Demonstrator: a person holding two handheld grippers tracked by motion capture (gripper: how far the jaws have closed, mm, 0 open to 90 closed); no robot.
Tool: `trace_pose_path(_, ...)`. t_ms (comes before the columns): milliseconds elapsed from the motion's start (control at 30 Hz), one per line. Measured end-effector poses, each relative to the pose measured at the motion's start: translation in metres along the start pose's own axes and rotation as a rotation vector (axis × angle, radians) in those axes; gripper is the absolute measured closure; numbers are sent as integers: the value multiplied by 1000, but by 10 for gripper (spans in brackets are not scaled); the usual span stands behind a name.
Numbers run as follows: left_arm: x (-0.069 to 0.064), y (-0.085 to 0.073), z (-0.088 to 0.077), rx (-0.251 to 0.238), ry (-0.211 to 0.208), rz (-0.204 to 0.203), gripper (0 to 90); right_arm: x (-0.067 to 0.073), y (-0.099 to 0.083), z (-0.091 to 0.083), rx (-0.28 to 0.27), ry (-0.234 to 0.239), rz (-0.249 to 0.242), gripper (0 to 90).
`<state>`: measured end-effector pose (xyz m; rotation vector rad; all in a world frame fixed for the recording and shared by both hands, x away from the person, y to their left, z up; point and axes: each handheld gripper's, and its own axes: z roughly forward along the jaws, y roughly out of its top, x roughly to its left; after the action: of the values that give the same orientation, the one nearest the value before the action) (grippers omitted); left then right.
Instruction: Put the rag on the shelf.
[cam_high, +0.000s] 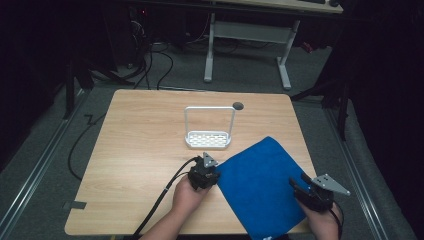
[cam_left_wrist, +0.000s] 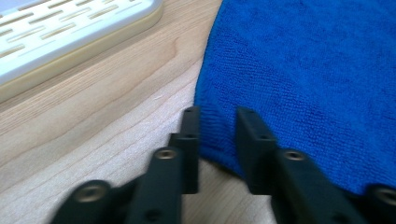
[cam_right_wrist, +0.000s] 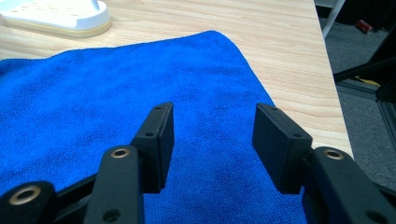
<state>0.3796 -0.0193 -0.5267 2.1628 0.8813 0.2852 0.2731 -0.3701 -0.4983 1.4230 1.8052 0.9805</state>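
Observation:
A blue cloth (cam_high: 260, 185) lies flat on the wooden table (cam_high: 140, 150) at the front right, one corner hanging over the front edge. My left gripper (cam_high: 214, 170) sits at the cloth's left corner. In the left gripper view its jaws (cam_left_wrist: 217, 119) stand close together astride the cloth's edge (cam_left_wrist: 303, 70), with a narrow gap and flat cloth between them. My right gripper (cam_high: 299, 181) hovers over the cloth's right side. In the right gripper view its jaws (cam_right_wrist: 212, 116) stand wide apart above the cloth (cam_right_wrist: 93, 102), holding nothing.
A white slotted rack (cam_high: 209, 137) with a tall wire handle stands mid-table just behind the cloth. A dark cable hole (cam_high: 238, 105) lies near the table's back edge. A desk frame stands on the floor beyond. Bare wood stretches to the left.

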Motion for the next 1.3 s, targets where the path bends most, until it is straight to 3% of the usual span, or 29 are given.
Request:
trace_pose_path(67, 1, -1, -1, 8, 1, 6, 855, 0, 0, 0, 1, 2, 0, 491)
trace_pose_path(267, 8, -7, -9, 8, 16, 19, 870, 0, 0, 0, 0, 5, -1, 494)
trace_pose_path(500, 38, -21, -29, 25, 44, 0, 869, 3, 0, 1, 12, 14, -8, 523)
trace_pose_path(533, 42, -23, -32, 28, 47, -3, 869, 3, 0, 1, 20, 20, -10, 552)
trace_pose_path(567, 48, -27, -38, 30, 54, -8, 866, 4, 0, 2, 52, 35, -1, 677)
trace_pose_path(600, 48, -27, -38, 30, 54, -8, 863, 4, 0, 2, 52, 35, -1, 677)
trace_pose_path(633, 52, -32, -43, 29, 62, -5, 857, 4, 0, 3, 73, 43, 1, 778)
trace_pose_path(667, 54, -34, -45, 26, 70, -6, 842, 5, 0, 4, 81, 44, 5, 807)
trace_pose_path(767, 55, -39, -51, 4, 88, -24, 667, 5, -1, 7, 104, 39, -1, 839)
trace_pose_path(833, 51, -45, -62, -50, 76, -47, 612, 4, -5, 11, 139, 36, -4, 863)
trace_pose_path(900, 48, -45, -64, -60, 58, -55, 609, 4, -9, 13, 165, 27, -10, 874)
trace_pose_path(1000, 30, -43, -66, -76, 32, -11, 617, 4, -11, 15, 187, 18, -20, 883)
trace_pose_path(1100, 20, -41, -57, -30, 16, 40, 662, 6, -13, 15, 196, 16, -22, 882)
trace_pose_path(1200, 22, -40, -46, 15, 19, 22, 665, 10, -14, 15, 206, 3, -30, 882)
trace_pose_path(1300, 23, -40, -45, 7, 33, 28, 679, 11, -17, 18, 239, -6, -43, 885)
